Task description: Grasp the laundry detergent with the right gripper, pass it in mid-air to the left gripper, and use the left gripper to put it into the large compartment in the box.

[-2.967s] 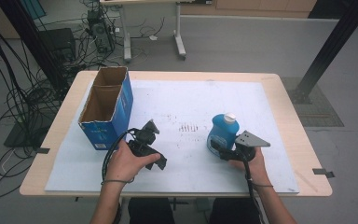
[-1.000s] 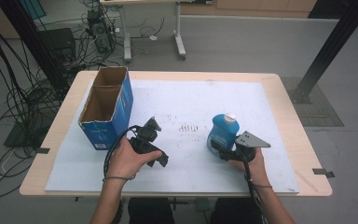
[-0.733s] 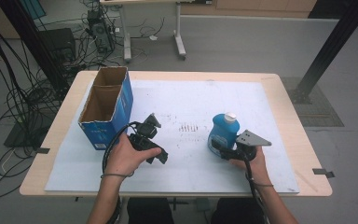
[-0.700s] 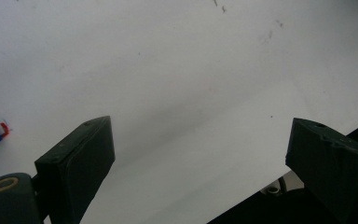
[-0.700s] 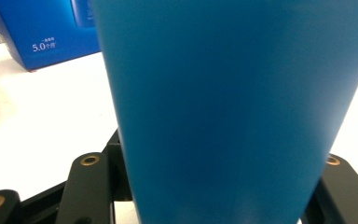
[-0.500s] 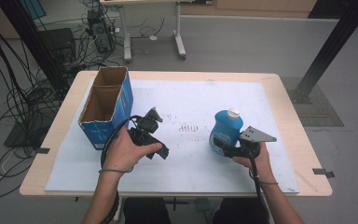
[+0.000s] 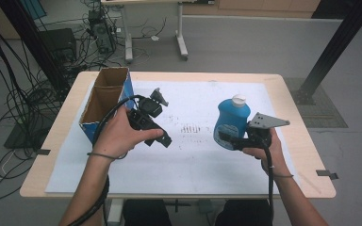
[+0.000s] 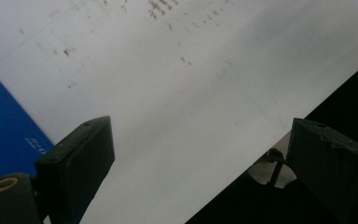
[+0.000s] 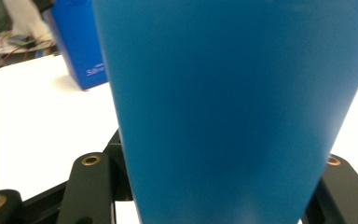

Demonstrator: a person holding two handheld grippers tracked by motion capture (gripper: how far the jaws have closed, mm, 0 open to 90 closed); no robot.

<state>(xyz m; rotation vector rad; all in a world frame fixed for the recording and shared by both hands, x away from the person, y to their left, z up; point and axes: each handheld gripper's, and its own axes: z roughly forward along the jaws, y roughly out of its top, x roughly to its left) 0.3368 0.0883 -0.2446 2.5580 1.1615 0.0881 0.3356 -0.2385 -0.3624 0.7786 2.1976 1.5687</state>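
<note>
A blue bottle (image 7: 231, 122) with a white cap (image 7: 238, 99) is held upright in the right gripper (image 7: 230, 140), lifted clear of the white sheet (image 7: 202, 160) that covers the wooden table (image 7: 306, 155), over its right half. In the right gripper view, the bottle's blue body (image 9: 233, 107) is seen pressed between the two black jaws, which are clamped against its sides low down. The left gripper (image 7: 162, 140) is held above the sheet's left half, just beside an open cardboard box (image 7: 104, 101) with blue outer walls, and is tilted downward. In the left gripper view, its jaws are seen spread wide apart with nothing between them, the marked white sheet (image 8: 182, 93) lying beneath and a blue wall of the box (image 8: 4, 130) showing at the left edge. The two grippers are kept well apart, with a patch of dark marks (image 7: 192, 127) on the sheet lying between them. A cable (image 7: 108, 117) is seen trailing from the left gripper over the person's left hand (image 7: 120, 134).
</note>
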